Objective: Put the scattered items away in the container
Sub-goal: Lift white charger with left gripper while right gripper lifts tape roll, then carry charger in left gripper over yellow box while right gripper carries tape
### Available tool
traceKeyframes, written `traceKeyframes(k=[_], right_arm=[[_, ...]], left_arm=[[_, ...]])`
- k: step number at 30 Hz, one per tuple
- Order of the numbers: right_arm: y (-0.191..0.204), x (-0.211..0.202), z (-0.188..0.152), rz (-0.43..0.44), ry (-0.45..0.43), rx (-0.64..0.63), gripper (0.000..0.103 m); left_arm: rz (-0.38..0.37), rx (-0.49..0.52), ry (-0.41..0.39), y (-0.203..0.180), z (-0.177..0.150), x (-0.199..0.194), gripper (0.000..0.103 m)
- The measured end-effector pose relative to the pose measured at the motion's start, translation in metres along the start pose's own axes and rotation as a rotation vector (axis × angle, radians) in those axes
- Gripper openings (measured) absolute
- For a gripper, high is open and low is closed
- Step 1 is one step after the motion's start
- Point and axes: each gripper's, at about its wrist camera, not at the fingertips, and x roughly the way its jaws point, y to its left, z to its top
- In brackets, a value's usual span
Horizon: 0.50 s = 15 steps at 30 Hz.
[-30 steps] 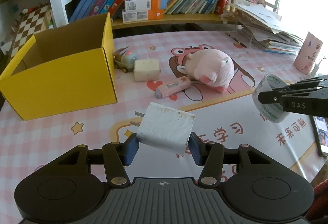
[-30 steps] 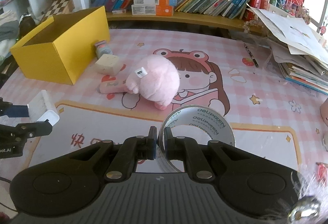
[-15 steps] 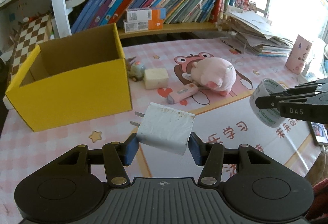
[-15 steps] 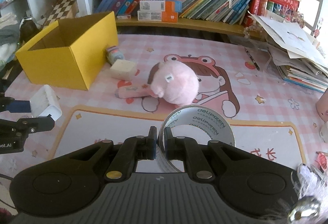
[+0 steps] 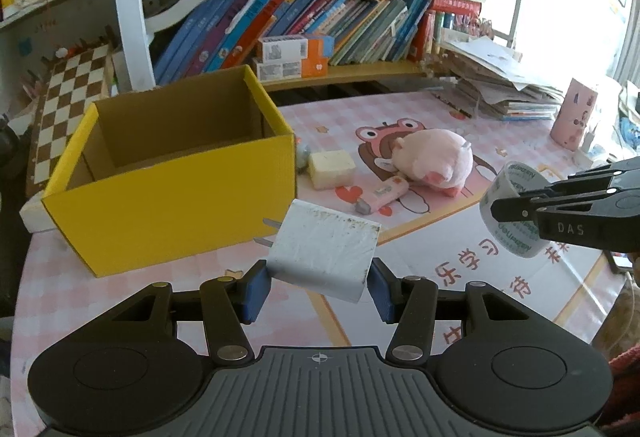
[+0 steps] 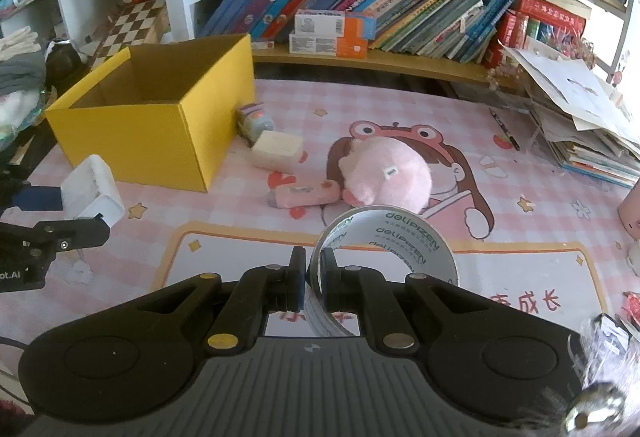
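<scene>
My left gripper is shut on a white plug charger, held above the mat just in front of the open yellow box. My right gripper is shut on the wall of a clear tape roll, held in the air to the right; the roll also shows in the left wrist view. On the mat beside the box lie a pink plush toy, a pink tube, a cream block and a small toy car. The box looks empty inside.
A bookshelf runs along the back. A stack of papers and books sits at the right. A checkerboard stands behind the box. A pink cup stands far right.
Both grippers have risen and drawn back with their loads. The left gripper has swung toward the yellow box, which now sits nearer the middle of its view.
</scene>
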Motion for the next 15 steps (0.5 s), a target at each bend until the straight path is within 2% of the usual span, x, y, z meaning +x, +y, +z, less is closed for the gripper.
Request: traceKeyframes(k=[15], right_arm=[[0.053, 0.004, 0.014, 0.004, -0.037, -0.04, 0.008]], left_arm=[[-0.001, -0.002, -0.067, 0.045, 0.001, -0.017, 0.051]])
